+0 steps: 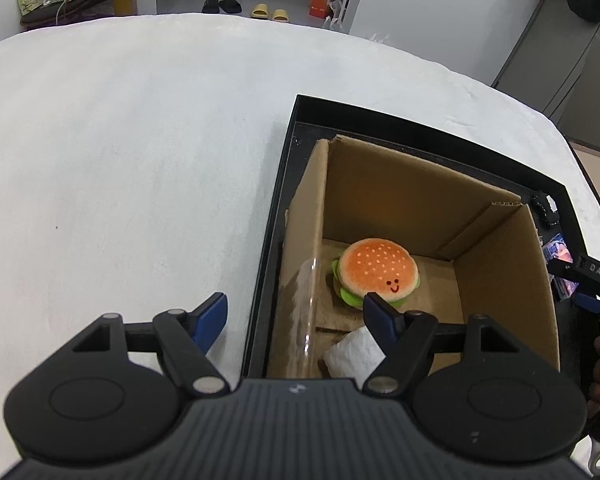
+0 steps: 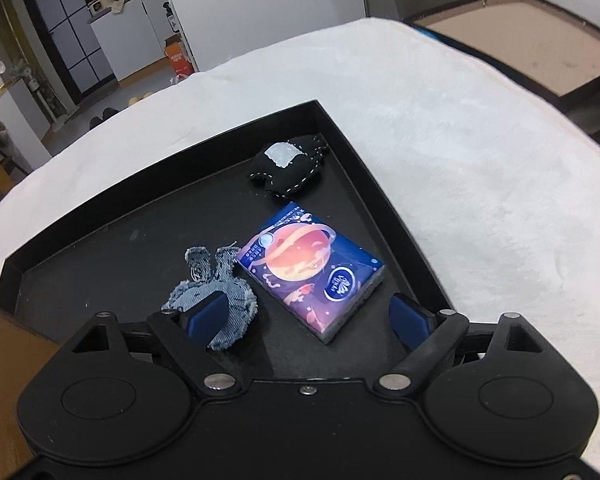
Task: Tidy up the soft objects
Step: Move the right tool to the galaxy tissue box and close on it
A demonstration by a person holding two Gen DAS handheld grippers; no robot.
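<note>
The left gripper point(image 1: 294, 314) hangs above the near-left corner of a cardboard box point(image 1: 500, 280), its blue-padded fingers spread wide with nothing between them; one finger is over the white tablecloth point(image 1: 120, 160), the other over the box interior. The box stands inside a shallow black tray point(image 1: 278, 200), against the tray's left wall. On the box floor lies a plush hamburger point(image 1: 376, 274) with a smiling face, near the middle, and a white folded soft item point(image 1: 354, 354) lies at the near edge, partly hidden by the gripper's right finger. A clear plastic strip point(image 1: 308, 312) curves along the box's left wall, between the gripper and the plush. At the far right edge of this view, the other gripper and part of a hand show beside the box.

The right gripper point(image 2: 314, 316) hovers low over the open part of the black tray point(image 2: 100, 248), jaws wide apart and empty. Its left finger overlaps a frayed denim rabbit-shaped piece point(image 2: 204, 280); just right of the denim, touching or nearly so, lies a tissue pack point(image 2: 310, 270) printed with a planet, which sits between the two fingers' lines. Farther off, in the tray's far corner, rests a black stitched fabric piece point(image 2: 290, 166) with a pale patch. The cardboard box point(image 2: 4, 344) edges in at near left. Beyond the table, a room with shoes, cabinets and a chair is visible.
</note>
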